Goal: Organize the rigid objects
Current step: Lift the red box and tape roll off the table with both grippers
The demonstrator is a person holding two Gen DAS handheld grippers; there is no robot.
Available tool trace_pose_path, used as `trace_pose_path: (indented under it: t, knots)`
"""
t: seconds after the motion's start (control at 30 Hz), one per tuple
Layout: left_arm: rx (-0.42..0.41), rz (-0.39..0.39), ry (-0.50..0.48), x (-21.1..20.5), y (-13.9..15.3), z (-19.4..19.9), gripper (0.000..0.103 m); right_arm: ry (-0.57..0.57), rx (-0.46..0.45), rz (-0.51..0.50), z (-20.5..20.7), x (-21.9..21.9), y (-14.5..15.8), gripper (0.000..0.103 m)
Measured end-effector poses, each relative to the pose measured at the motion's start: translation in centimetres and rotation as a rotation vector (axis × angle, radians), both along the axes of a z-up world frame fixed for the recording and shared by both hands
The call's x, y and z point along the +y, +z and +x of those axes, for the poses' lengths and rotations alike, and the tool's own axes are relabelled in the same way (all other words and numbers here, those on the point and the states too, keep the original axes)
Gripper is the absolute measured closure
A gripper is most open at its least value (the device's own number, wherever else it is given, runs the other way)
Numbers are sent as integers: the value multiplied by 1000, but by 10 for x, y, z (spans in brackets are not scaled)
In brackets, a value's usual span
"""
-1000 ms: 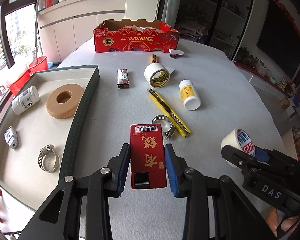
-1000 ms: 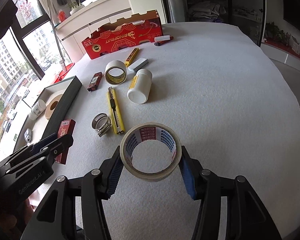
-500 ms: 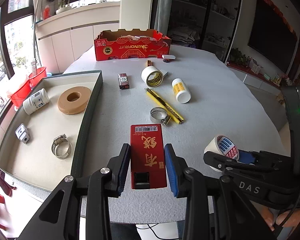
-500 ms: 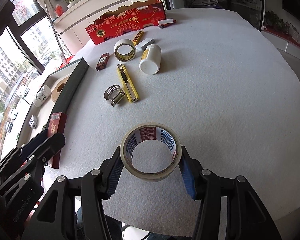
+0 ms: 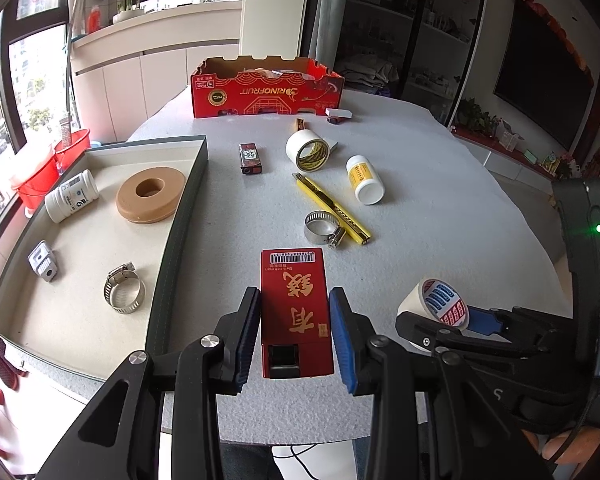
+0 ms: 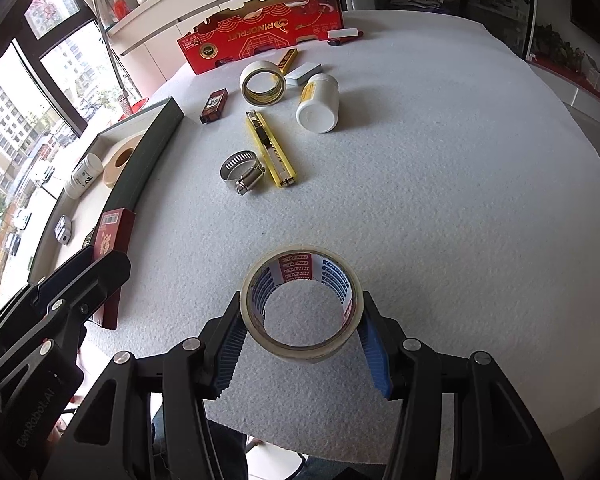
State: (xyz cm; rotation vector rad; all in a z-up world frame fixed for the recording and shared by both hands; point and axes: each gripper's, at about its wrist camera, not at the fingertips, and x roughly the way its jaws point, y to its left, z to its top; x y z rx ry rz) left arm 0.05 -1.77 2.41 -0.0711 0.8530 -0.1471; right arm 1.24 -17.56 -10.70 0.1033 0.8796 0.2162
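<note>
Held items, two: a red box [image 5: 296, 312] with gold characters, clamped by its long sides in the left gripper [image 5: 294, 332], and a roll of clear tape [image 6: 302, 304] with red-and-blue printed core, pinched across its outer rim in the right gripper [image 6: 300, 336]; both appear raised above the near edge of the grey table [image 6: 440, 180]. Destination, by my judgement: the shallow tray [image 5: 188, 200] at far left, already holding a white bottle [image 5: 71, 196], a tan ring [image 5: 150, 197], a hose clamp [image 5: 124, 290] and a small grey clip [image 5: 42, 266]. Loose on the table beyond: second hose clamp [image 5: 324, 228], yellow utility knife [image 5: 332, 208], white bottle with yellow label [image 5: 364, 180], yellow-printed tape roll [image 5: 308, 150], small dark red box [image 5: 251, 158], and a red carton [image 5: 266, 90] at the far edge. Risks noted: the tape is gripped on a curved, smooth rim, so a tilt or jolt could let it rotate or slip out and roll off the near edge. The box's far half sticks out past the pads, so it could pivot downward. The two grippers sit close together; crossing toward the tray at once invites a knock. The tray's raised wall could catch a low-carried box.
</note>
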Motion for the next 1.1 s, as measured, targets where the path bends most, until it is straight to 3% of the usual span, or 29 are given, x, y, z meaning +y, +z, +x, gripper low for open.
trace_pose_path:
  t: [1.1]
  knots:
    - [18, -42, 8, 11, -5, 0, 65, 14, 21, -38, 2, 16, -3, 49]
